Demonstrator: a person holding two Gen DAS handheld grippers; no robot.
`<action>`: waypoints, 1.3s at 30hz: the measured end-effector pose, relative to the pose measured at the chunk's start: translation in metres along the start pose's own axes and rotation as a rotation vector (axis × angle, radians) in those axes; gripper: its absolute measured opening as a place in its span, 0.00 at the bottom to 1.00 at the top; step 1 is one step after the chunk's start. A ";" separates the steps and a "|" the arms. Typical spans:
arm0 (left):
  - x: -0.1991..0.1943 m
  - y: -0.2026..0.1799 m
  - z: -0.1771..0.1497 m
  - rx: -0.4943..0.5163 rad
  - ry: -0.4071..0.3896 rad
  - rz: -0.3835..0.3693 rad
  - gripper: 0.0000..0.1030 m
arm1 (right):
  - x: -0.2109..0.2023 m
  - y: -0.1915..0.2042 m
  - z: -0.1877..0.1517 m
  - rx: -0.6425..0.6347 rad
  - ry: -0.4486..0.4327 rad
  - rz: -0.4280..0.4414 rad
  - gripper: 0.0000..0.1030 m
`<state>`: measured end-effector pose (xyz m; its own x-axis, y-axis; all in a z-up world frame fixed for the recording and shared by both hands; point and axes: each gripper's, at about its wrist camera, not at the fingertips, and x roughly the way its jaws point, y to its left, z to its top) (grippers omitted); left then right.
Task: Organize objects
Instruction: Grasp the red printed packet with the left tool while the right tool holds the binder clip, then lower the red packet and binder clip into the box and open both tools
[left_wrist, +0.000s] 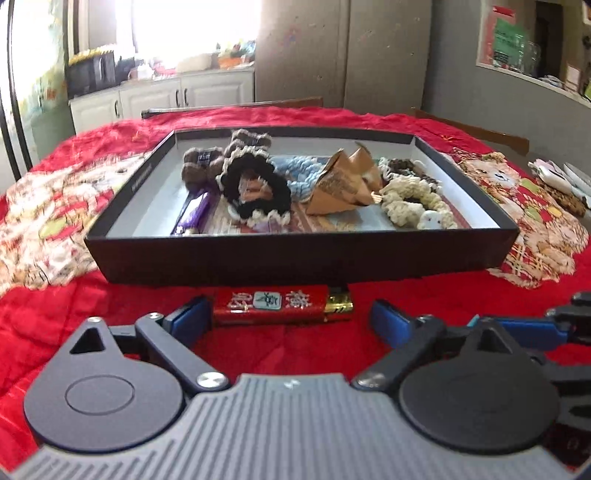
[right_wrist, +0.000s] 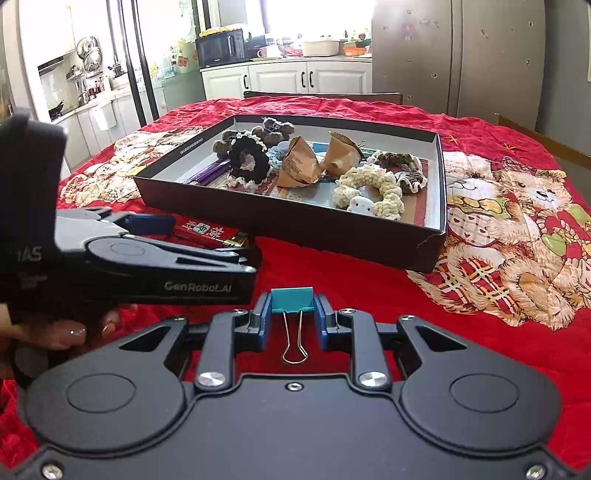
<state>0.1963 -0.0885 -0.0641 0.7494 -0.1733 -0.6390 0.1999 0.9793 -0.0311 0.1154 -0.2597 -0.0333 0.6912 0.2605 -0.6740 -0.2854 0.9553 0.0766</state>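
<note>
My left gripper (left_wrist: 286, 319) has its jaws spread wide, and the red lighter (left_wrist: 269, 303) lies on its side on the red cloth (left_wrist: 110, 302) between the two blue pads. The left pad (left_wrist: 192, 319) sits right at the lighter's red end; I cannot tell whether it touches. The right pad (left_wrist: 389, 321) stands clear of the gold metal end, so nothing is gripped here. The lighter lies just in front of the near wall of the black box (left_wrist: 295, 258), close to it.

My right gripper (right_wrist: 291, 317) is clenched on a teal binder clip (right_wrist: 291, 301). The blue pads press on both sides of the clip's body, and its wire handles (right_wrist: 294, 343) hang back toward the camera. From this view the left gripper crosses in from the left, and a hand (right_wrist: 66, 332) shows beneath it with its fingers around the handle.

Inside the box lie several crocheted scrunchies: a black one with a cream edge (left_wrist: 255, 192), a cream one (right_wrist: 369, 192), brown ones at the back (left_wrist: 201, 162) and a pale blue one (left_wrist: 299, 173). Two folded brown paper packets (right_wrist: 299, 162) sit in the middle, and a purple thing (left_wrist: 194, 214) lies along the left side. The box rests on the cloth, whose teddy bear pictures (right_wrist: 517, 229) show on both sides.
</note>
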 end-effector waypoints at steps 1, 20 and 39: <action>0.000 0.000 0.000 -0.001 -0.004 0.006 0.89 | 0.000 0.000 0.000 0.000 0.002 0.000 0.22; -0.036 0.024 0.016 0.000 0.004 -0.064 0.78 | -0.009 0.007 0.013 -0.007 -0.027 0.001 0.22; -0.012 0.048 0.082 0.073 -0.072 -0.022 0.78 | 0.014 -0.006 0.085 -0.008 -0.128 -0.099 0.22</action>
<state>0.2488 -0.0480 0.0055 0.7869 -0.2046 -0.5822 0.2605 0.9654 0.0127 0.1834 -0.2504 0.0187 0.7949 0.1816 -0.5790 -0.2168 0.9762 0.0085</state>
